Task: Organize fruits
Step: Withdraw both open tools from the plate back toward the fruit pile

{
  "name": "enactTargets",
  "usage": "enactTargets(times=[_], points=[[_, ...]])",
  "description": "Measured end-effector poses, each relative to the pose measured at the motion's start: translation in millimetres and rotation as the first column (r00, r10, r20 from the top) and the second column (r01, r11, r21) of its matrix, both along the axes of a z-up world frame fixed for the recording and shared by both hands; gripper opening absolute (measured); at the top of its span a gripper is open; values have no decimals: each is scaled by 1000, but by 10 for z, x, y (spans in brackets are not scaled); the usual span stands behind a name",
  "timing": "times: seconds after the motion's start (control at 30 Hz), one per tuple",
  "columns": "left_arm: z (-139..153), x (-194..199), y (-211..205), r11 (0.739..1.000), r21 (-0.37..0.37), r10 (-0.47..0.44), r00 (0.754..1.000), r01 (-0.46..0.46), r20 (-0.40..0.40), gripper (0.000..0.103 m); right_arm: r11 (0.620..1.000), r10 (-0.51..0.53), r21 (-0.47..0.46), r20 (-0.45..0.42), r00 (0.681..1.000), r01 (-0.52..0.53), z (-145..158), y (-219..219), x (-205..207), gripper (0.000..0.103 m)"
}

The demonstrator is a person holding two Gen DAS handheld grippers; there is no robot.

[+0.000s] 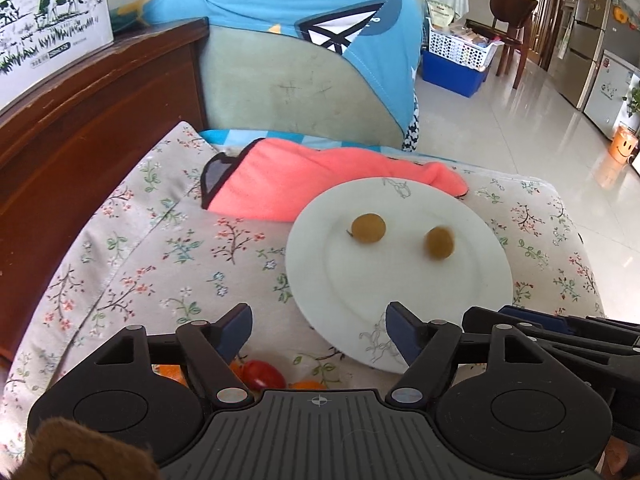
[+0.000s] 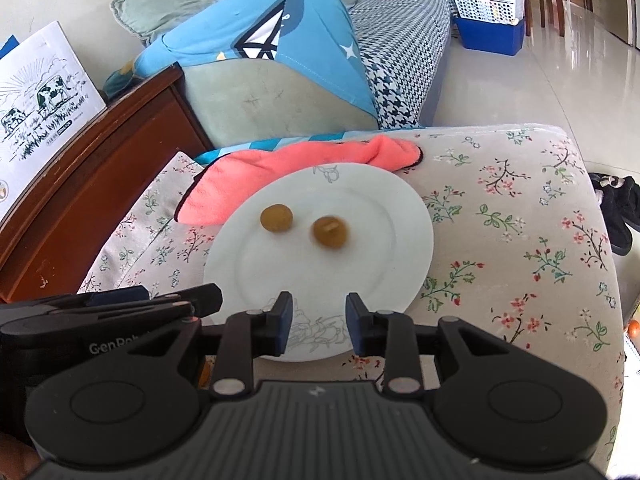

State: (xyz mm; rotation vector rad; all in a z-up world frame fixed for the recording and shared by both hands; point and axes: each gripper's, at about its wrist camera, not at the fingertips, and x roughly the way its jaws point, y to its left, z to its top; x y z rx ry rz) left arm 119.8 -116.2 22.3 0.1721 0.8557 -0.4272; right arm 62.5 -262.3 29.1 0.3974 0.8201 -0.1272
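A white plate [image 1: 400, 300] lies on a floral cushion [image 1: 160, 260] and holds two small yellow-green fruits: one at the left [image 1: 368, 228] and one at the right [image 1: 439, 243], which looks blurred. My left gripper [image 1: 319, 330] is open and empty, above the plate's near left rim. A red fruit [image 1: 264, 375] and orange fruits [image 1: 172, 372] lie on the cushion under it. In the right wrist view, my right gripper [image 2: 319, 322] is open and empty over the near rim of the plate [image 2: 260, 280]. The two fruits [image 2: 276, 218] [image 2: 329, 232] lie ahead of it.
A pink cloth [image 1: 304, 184] lies behind the plate, partly under its rim. A wooden cabinet [image 1: 80, 140] stands at the left and a sofa with a blue garment [image 1: 304, 32] behind. The cushion's right edge [image 2: 600, 240] drops to a tiled floor. Dark slippers [image 2: 616, 208] lie there.
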Motion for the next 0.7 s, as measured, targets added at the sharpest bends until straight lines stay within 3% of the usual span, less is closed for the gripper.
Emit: enactTargets(times=[0.7], points=[[54,-200,338,996,83,22,1000,-20,-15,80,988,139,-69,-13,990,-140,54,382,-120,37]])
